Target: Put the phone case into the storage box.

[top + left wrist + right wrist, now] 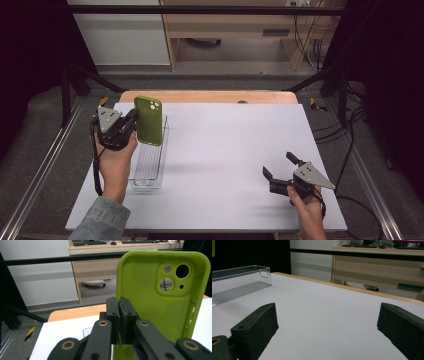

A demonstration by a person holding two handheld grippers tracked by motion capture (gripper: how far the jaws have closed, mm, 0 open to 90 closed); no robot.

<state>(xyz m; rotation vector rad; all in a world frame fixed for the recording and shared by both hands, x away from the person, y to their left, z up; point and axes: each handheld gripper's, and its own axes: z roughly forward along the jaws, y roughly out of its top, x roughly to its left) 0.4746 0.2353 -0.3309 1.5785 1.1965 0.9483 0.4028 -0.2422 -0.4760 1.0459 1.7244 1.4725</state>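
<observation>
High view: your left claw (131,125), at the left of the frame, is clenched on the long edge of a green phone case (149,120), which it holds upright above the far end of a clear plastic tray (148,170). The tray lies lengthwise near the left edge of the white counter (225,150). Whether the case's lower edge touches the tray cannot be told.

Left gripper view: the two black jaws meet at centre frame, pinching the thin side wall of the case (160,302). The case's hollow inner face is turned toward the camera, with its camera cut-outs at upper right of the frame.

High view, lower right: your right claw (281,166) is released, jaws spread wide with nothing between them, and it points toward the middle of the counter, well apart from the case and tray.

Right gripper view: the parted jaws frame bare counter (324,315), close above its surface; the tray (239,282) shows at upper left.
</observation>
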